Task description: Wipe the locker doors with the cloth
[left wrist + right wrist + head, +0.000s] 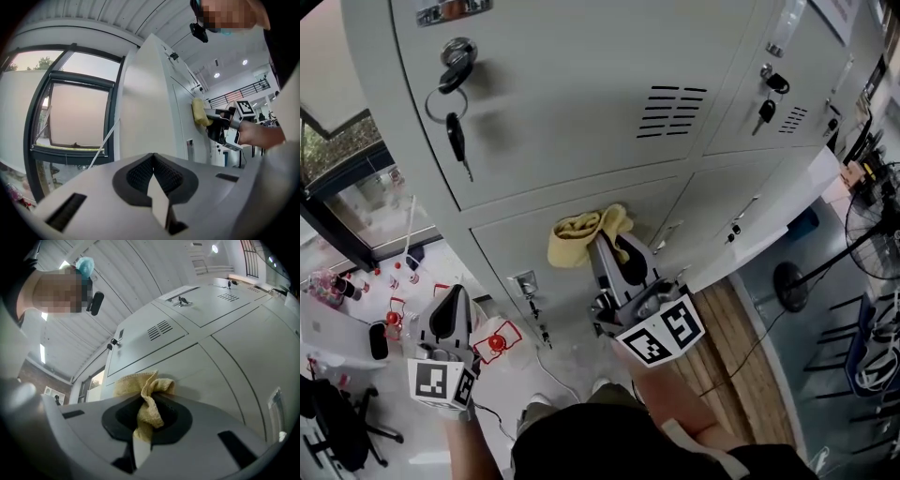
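I can't see the cloth [581, 234] end pinched inside the right tool [612, 247]; upper locker door [572, 103] cut by top edge, fan [877, 225] clipped right.

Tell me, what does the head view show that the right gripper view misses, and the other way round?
Only the head view shows the left gripper and the keys hanging from an upper door's lock. Only the right gripper view shows, close up, the right gripper with its jaws shut on the cloth, plus a ceiling light. Both show the yellow cloth against a lower locker door and the vent slots above.
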The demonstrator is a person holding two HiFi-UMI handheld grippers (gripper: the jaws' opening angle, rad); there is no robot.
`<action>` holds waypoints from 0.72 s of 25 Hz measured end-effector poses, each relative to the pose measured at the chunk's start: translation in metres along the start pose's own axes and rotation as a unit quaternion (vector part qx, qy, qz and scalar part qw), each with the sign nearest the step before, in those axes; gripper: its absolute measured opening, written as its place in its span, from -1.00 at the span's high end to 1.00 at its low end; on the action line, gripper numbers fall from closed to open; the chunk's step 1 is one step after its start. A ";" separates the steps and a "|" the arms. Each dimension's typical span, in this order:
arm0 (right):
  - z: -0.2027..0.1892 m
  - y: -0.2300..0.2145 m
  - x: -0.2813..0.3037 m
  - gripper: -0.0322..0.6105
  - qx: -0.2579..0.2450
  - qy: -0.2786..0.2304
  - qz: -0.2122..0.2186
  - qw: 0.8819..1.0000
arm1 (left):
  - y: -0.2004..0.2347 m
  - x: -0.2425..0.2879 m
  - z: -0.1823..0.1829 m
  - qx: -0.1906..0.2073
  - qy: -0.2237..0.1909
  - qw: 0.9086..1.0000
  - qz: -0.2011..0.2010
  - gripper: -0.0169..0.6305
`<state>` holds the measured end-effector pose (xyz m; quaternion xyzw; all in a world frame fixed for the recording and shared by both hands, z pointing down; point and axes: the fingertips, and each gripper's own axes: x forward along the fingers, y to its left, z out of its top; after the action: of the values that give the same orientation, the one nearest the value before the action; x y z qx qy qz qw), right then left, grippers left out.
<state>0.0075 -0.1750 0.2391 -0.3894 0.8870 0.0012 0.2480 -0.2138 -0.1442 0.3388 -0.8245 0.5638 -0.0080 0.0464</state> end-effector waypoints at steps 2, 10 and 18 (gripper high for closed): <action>-0.004 0.010 0.004 0.76 0.003 -0.001 0.007 1.000 | 0.001 -0.005 -0.002 0.000 0.003 1.000 -0.001 0.92; -0.017 0.051 0.024 0.76 0.005 0.001 0.048 0.999 | 0.010 -0.027 -0.009 0.000 0.012 1.000 0.006 0.92; -0.041 0.099 0.043 0.76 -0.002 0.030 0.114 0.993 | 0.021 -0.045 -0.012 0.002 0.018 0.999 0.026 0.92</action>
<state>-0.1036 -0.1443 0.2369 -0.2862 0.9327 0.0190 0.2188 -0.2501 -0.1110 0.3507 -0.8091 0.5859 -0.0229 0.0383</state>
